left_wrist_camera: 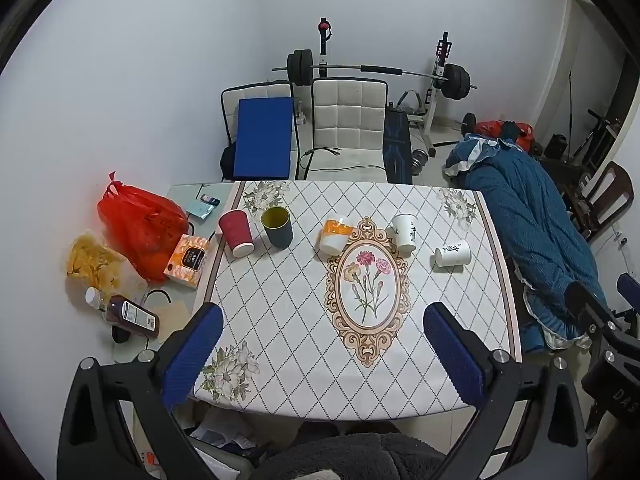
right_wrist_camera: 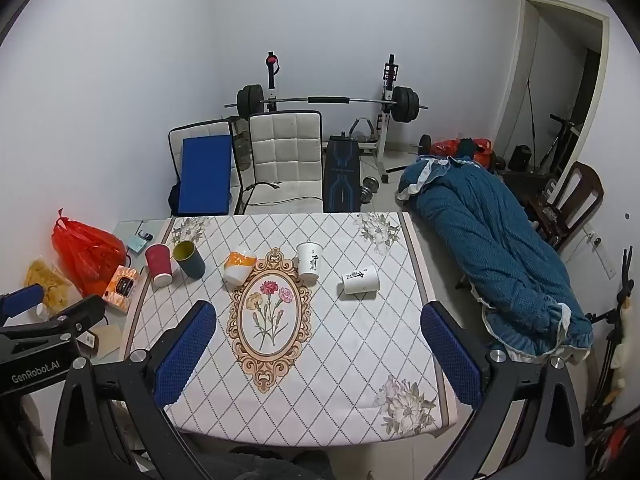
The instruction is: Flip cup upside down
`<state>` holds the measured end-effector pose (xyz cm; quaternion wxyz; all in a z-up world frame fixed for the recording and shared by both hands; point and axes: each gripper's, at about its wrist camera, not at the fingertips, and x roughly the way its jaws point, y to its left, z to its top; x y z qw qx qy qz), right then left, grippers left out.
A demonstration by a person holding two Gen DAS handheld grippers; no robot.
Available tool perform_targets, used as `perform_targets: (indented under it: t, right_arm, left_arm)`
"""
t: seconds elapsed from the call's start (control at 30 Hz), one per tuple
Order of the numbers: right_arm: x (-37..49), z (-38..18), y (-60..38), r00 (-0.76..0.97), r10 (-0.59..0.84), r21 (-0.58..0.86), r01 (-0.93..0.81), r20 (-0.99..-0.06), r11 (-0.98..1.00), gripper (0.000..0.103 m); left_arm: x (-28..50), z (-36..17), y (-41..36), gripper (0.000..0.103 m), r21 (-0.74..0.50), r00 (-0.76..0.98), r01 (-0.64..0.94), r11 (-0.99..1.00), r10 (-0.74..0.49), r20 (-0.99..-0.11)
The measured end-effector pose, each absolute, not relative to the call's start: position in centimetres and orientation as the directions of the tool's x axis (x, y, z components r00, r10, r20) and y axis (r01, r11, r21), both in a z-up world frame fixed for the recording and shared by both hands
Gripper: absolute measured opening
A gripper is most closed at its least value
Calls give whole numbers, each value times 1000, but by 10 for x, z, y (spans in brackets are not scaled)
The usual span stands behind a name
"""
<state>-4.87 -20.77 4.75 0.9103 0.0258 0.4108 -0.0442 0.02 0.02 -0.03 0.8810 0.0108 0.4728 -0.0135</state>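
- Left wrist view looks down over a bench [left_wrist_camera: 280, 320] covered by a diamond-patterned cloth with a floral oval at its middle.
- Five cups stand or lie in a row across the far half of the bench.
- From the left: a red cup [left_wrist_camera: 237, 233] with its wider end up, and just beside it a dark cup with a yellow inside [left_wrist_camera: 277, 226], mouth up.
- An orange-and-white cup [left_wrist_camera: 335, 236] stands at the top left of the oval.
- A white cup with dark lettering [left_wrist_camera: 405, 233] stands at the oval's top right; which end is up I cannot tell.
- Farther right, a second white cup [left_wrist_camera: 453, 253] lies on its side, apart from the others.
- The left gripper [left_wrist_camera: 322, 354] hovers over the near edge of the bench, its blue-padded fingers [left_wrist_camera: 192, 358] spread wide and holding nothing.
- In the right wrist view, the right gripper [right_wrist_camera: 318, 354] also hangs over the near part of the bench, fingers [right_wrist_camera: 450, 354] released and apart, well short of the lying white cup [right_wrist_camera: 360, 279].
- On the bare strip to the left of the cloth sit a red plastic bag [left_wrist_camera: 140, 228], an orange tissue box [left_wrist_camera: 187, 259] and a dark bottle [left_wrist_camera: 134, 316] lying down.
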Motion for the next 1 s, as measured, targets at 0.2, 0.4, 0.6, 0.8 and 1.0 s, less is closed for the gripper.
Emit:
perform_targets:
  t: [0.2, 0.4, 0.6, 0.8, 1.0]
  right_arm:
    - [-49, 48, -208, 662, -62, 8, 102, -747, 995, 103]
    - [-49, 48, -208, 661, -59, 11, 102, -748, 995, 103]
    - [-49, 48, -208, 661, -59, 11, 102, -748, 995, 103]
    - [-50, 47, -207, 662, -55, 16, 101, -748, 995, 103]
    - [-50, 47, -210, 665, -56, 17, 103, -745, 995, 103]
  left_arm:
    - [1, 2, 4, 103, 4, 551, 32, 999, -15, -834]
    - [4, 2, 2, 103, 15, 557, 35, 999, -7, -830]
    - [3, 0, -3, 103, 20, 559, 35, 999, -3, -829]
    - [7, 6, -3, 103, 17, 563, 36, 999, -6, -827]
    - [8, 8, -3, 103, 18, 565, 36, 999, -5, -825]
